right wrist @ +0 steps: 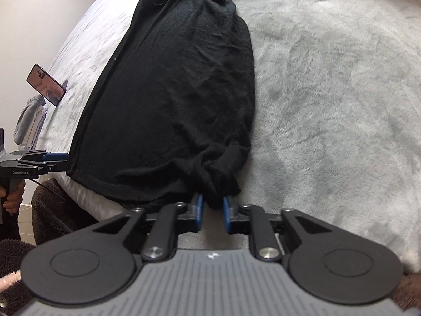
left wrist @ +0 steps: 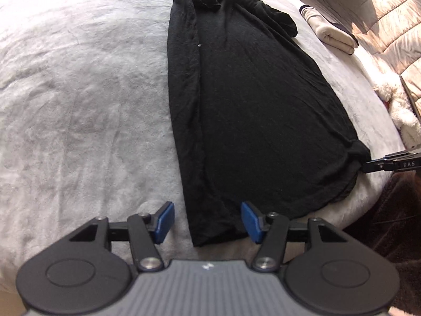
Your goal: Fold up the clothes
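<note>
**Inspector:** Left wrist view first. The black garment (left wrist: pixel 250 100) lies lengthwise on the pale fleece blanket (left wrist: pixel 79 92), already narrowed into a long strip, with its hem nearest the camera. The left gripper (left wrist: pixel 208 221) stands about half open, nothing between its blue pads (left wrist: pixel 166 221). The near-left hem corner sits in the gap but is not pinched.

**Assistant:** And the other tool in that view?

**Inspector:** The right gripper (left wrist: pixel 368 167) enters from the right edge, its tip at the bunched hem corner. A folded cream item (left wrist: pixel 334 35) lies well apart near the far right, beside a quilted cover (left wrist: pixel 389 26).

**Assistant:** Right wrist view?

**Inspector:** The right gripper (right wrist: pixel 212 210) has its jaws drawn narrow onto a gathered wad of the black garment (right wrist: pixel 181 92) at the hem corner. Cloth sits between the pads, so I read it as gripped. The left gripper (right wrist: pixel 56 158) is at the opposite hem corner, held by a hand (right wrist: pixel 11 200). A phone (right wrist: pixel 46 84) stands propped on the blanket further up.

**Assistant:** Recommendation for this step?

**Inspector:** In my judgement the left side should close on its corner before any lift. Take all layers, then raise both corners together and level, carrying the hem toward the collar. The right grip holds a bunch, not a flat edge, so expect a lumpy fold unless it is smoothed.
</note>
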A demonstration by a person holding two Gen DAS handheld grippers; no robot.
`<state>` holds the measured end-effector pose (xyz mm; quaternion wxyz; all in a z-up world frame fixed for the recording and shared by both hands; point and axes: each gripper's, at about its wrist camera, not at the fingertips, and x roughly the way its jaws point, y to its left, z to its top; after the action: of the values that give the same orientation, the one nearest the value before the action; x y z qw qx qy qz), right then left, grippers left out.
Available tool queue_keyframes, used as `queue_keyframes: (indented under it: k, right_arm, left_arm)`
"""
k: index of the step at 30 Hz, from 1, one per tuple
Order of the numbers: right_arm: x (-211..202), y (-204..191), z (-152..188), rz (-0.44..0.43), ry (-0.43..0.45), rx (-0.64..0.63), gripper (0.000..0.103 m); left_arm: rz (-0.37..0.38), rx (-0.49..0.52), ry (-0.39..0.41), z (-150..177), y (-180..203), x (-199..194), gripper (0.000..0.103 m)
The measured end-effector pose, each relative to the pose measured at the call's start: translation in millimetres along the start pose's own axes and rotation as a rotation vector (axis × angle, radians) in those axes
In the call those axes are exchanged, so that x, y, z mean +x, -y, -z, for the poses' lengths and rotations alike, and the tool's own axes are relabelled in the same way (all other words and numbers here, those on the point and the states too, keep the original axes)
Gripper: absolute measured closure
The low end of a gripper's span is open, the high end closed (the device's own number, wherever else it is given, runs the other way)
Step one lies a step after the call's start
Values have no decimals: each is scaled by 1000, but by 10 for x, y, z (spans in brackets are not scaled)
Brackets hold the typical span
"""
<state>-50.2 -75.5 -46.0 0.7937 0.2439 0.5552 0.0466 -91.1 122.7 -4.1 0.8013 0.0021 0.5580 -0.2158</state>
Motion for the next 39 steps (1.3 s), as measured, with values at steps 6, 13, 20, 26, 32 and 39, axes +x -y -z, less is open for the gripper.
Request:
queue_keyframes:
  k: [6,13,20,26,32,39]
  right_arm:
    - [-254,-16,220,-9,20,-21,97]
    - [-286,58,354,28,4,11,98]
    - [-261,108,388,45,0,26,98]
    - [-288,135,406,47,3,30,98]
    - [-236,154,415,51,-10,33,98]
    - [-345,155,396,86,20,17,98]
  left_arm:
    - [24,66,69,28,154,-139,50]
    - [-83,97,13,96,224,184,75]
    - [-56,-47,88,174,-39,21,99]
    - [-85,-197,148,390,-394,-184,100]
    - [-110,-241,128,512,-526,-132,101]
    - [-64,-248,142,543,-494,-206,101]
